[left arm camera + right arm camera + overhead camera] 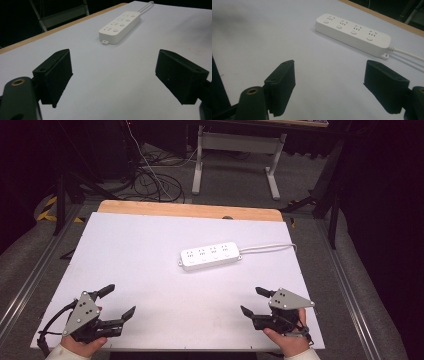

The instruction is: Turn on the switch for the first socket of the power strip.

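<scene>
A white power strip with several sockets and buttons lies flat near the middle of the white table, its white cable running off to the right. The strip appears ahead in the left gripper view, and the strip appears ahead in the right gripper view. My left gripper rests at the near left corner, open and holding nothing. At the near right corner my right gripper also stands open, nothing between its jaws. Both point toward the strip, well short of it.
A wooden strip edges the table's far side. Beyond it on the floor are tangled cables and the white legs of a desk frame. Metal rails run along both sides of the table.
</scene>
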